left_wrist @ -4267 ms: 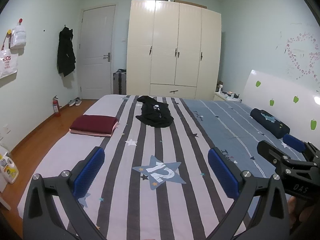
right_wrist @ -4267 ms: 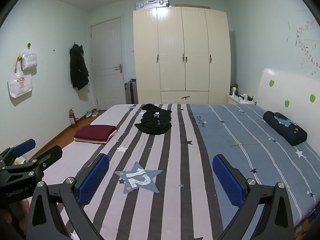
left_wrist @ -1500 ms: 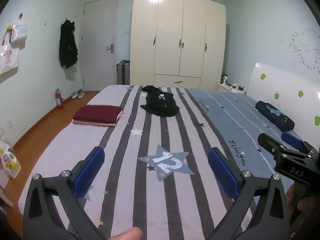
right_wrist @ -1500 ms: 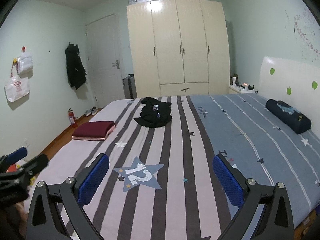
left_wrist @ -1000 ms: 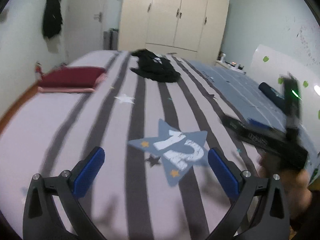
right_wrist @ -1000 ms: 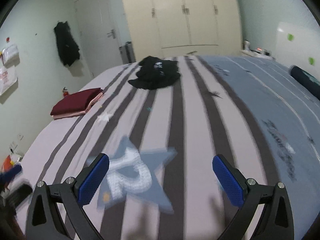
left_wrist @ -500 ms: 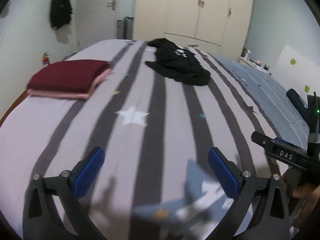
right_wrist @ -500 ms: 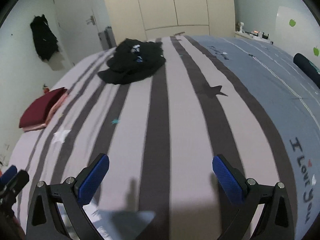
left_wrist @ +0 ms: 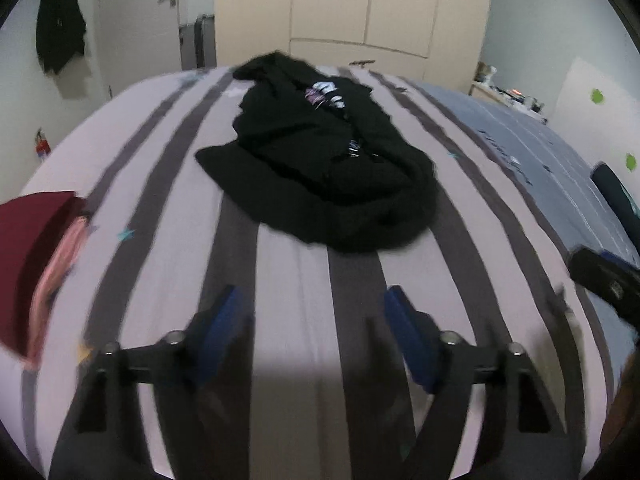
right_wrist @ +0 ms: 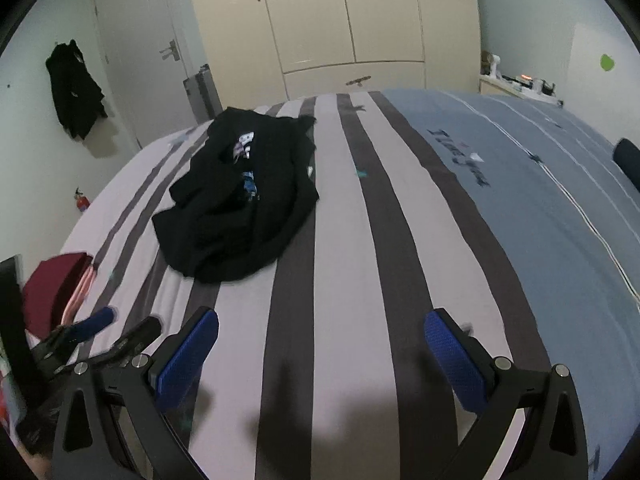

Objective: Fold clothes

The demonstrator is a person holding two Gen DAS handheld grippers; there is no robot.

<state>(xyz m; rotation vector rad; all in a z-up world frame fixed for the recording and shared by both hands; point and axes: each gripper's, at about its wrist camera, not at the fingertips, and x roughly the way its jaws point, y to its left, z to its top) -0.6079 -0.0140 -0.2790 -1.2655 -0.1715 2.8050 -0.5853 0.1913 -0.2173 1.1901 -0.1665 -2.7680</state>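
A crumpled black garment with a pale print lies on the striped bed, just ahead of my left gripper. That gripper is open, with nothing between its blue pads, a short way in front of the garment's near hem. In the right wrist view the same black garment sits ahead and to the left of my right gripper, which is open and holds nothing. The left gripper shows at that view's lower left; the right gripper's tip shows at the left view's right edge.
A folded dark red and pink stack lies at the bed's left edge. A navy bolster pillow rests near the headboard at right. Beyond the bed stand a cream wardrobe, a door and a suitcase.
Both grippers have moved forward and low over the bed toward the black garment, which now looms much larger. The star print has passed out of view. Both stay open.
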